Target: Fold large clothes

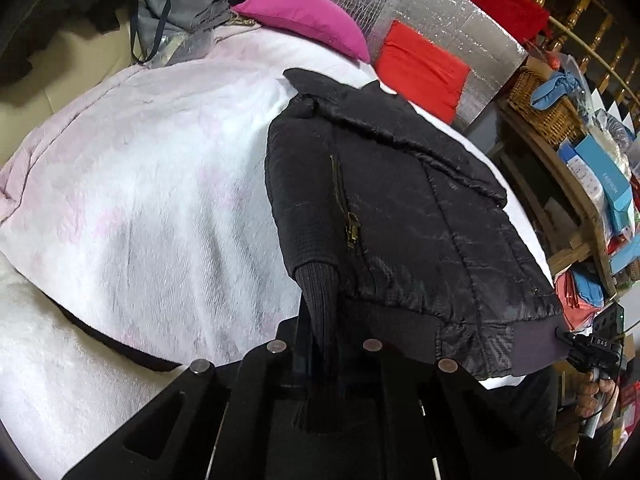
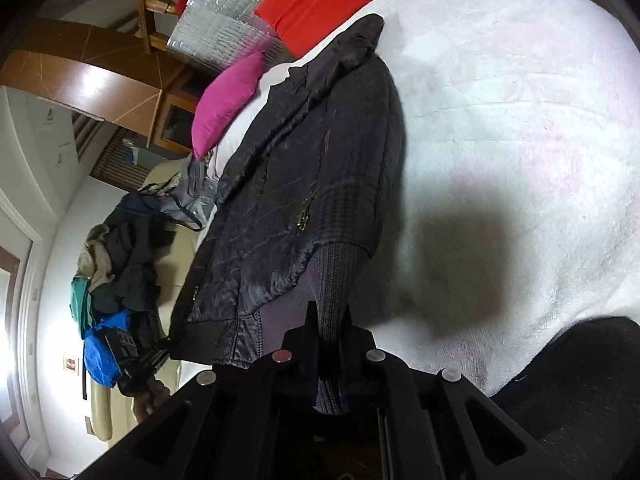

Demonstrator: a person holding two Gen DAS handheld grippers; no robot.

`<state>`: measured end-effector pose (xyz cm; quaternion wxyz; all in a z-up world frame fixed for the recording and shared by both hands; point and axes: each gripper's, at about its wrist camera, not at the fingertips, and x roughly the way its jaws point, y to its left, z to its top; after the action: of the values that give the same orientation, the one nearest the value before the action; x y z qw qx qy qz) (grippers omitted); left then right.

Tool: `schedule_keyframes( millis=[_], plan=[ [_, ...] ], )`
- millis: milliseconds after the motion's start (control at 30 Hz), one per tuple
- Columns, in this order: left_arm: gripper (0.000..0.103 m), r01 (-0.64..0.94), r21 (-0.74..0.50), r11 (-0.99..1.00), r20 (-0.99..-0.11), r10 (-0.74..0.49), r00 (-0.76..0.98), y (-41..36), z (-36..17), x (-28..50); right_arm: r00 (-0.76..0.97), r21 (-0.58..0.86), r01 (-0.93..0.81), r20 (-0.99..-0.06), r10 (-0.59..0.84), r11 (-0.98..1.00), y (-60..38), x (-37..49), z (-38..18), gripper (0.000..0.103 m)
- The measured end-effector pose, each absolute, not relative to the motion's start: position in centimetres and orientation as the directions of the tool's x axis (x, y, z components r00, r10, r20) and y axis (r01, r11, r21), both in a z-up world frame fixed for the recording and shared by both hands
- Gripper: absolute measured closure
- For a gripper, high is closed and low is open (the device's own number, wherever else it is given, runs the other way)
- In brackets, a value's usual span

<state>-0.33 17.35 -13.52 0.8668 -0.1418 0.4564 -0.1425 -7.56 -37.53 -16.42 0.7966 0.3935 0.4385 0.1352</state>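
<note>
Black jacket (image 1: pixel 400 208) spread on white blanket (image 1: pixel 140 200). Left gripper (image 1: pixel 320 344) clenched on ribbed cuff (image 1: pixel 320 292) at 6 o'clock. Right gripper (image 2: pixel 330 332) clenched likewise. Clothes pile (image 2: pixel 120 264) at 9 o'clock, right view only; wicker basket (image 1: pixel 540 108) at 2 o'clock, left only.

The jacket (image 1: pixel 404 208) is black and glossy with faintly stitched quilting, a brass-coloured zipper (image 1: pixel 352 230) and dark ribbed knit cuffs (image 1: pixel 320 292), lying on a white fleece blanket (image 1: pixel 140 184) with pale pink patches. At the upper middle of the left wrist view sit 1 magenta pillow (image 1: pixel 304 16) and 1 red pillow (image 1: pixel 424 68) against a silver foil panel (image 1: pixel 448 8). At lower left of the right wrist view, a clothes heap (image 2: pixel 116 280) shows black, teal and bright blue.
</note>
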Motion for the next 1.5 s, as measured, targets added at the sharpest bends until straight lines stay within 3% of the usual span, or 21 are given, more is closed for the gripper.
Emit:
schedule_keyframes(
  millis=[233,1500],
  plan=[
    [0.095,0.115,-0.392,0.913,-0.746,-0.389,0.541,17.5,-13.5,-0.4,0.589,0.773,0.116,-0.559,0.584,0.623,-38.0,-7.5,-16.3,0.095],
    [0.095,0.068,-0.395,0.916,-0.781,-0.374,0.501,17.4,-16.2,0.2,0.574,0.770,0.158,-0.582,0.576,0.619,-37.8,-6.7,-19.1,0.095]
  ],
)
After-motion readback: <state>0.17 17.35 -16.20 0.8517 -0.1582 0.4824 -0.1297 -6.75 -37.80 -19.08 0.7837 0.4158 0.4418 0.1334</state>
